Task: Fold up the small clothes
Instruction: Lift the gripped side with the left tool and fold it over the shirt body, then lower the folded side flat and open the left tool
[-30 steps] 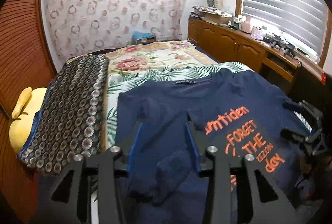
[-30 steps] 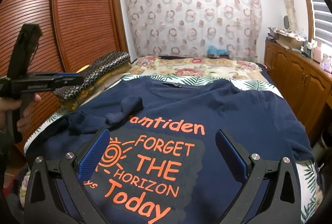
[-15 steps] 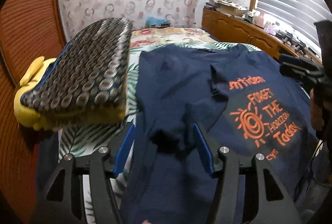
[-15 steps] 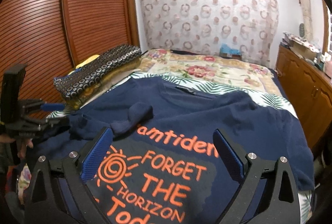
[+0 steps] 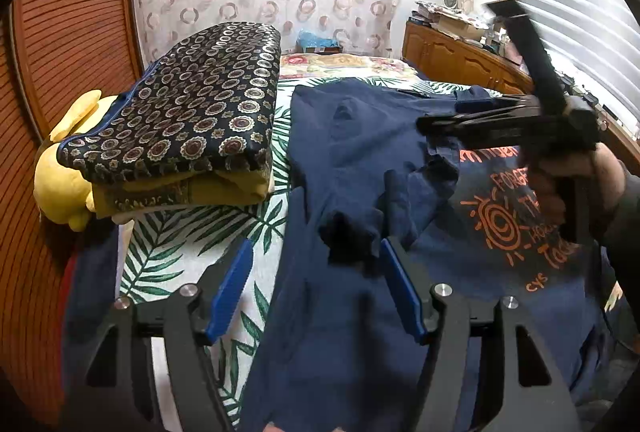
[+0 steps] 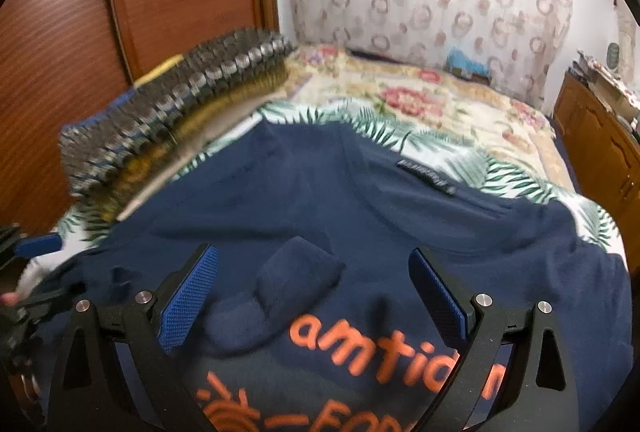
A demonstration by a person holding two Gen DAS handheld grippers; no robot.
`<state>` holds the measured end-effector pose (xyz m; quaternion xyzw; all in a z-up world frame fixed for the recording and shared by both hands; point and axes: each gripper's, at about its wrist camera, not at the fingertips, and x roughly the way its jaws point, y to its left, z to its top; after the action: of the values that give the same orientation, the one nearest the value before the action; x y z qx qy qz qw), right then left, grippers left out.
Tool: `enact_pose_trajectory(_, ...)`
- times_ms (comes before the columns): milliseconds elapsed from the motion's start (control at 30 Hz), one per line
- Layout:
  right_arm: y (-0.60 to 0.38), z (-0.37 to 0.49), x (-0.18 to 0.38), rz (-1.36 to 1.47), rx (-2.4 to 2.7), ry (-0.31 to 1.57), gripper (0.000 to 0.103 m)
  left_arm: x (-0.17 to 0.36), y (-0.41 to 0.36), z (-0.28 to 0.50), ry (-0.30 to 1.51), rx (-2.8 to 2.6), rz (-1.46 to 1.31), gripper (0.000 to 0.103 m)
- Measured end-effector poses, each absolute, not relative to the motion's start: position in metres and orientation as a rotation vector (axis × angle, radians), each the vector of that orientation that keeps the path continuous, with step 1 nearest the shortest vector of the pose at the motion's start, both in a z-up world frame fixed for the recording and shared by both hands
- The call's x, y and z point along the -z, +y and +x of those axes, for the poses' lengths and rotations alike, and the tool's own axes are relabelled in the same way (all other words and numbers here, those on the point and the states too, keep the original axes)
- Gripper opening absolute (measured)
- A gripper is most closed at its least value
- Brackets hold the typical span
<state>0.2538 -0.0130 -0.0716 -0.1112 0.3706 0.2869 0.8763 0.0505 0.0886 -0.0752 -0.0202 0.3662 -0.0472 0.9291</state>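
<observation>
While unobstructed, folded blanket beside T-shirt

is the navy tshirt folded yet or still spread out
Mostly spread: the navy t-shirt lies flat on the bed, collar and orange print showing. Only its sleeve is flipped in over the chest.

Navy tee w/ orange print, flat on bed, sleeve bunched inward

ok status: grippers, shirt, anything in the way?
Left gripper open, jaws just opening, nothing clamped. Right gripper open, empty. Navy T-shirt spread out, sleeve folded in. Folded blanket stack beside shirt.
</observation>
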Motion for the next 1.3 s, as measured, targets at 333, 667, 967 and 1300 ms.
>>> enact_pose_trajectory(333, -0.029, 0.266, 0.095, -0.306, -0.502, 0.854, 0.098, 0.07, 0.08, 0.05, 0.738, 0.105, -0.043, 0.067)
enact_pose_trajectory(667, -0.105, 0.249, 0.091, -0.271, -0.454, 0.866, 0.098, 0.062, 0.066, 0.059, 0.727, 0.128, -0.03, 0.067)
enact_pose_trajectory(967, -0.155, 0.218, 0.071, -0.262, -0.463, 0.796, 0.098, 0.062, 0.052, 0.082, 0.753, 0.191, -0.022, 0.067)
enact_pose_trajectory(1300, -0.205, 0.212, 0.084, -0.245, -0.415, 0.833, 0.098, 0.07, 0.032, 0.113, 0.815, 0.262, -0.029, 0.052)
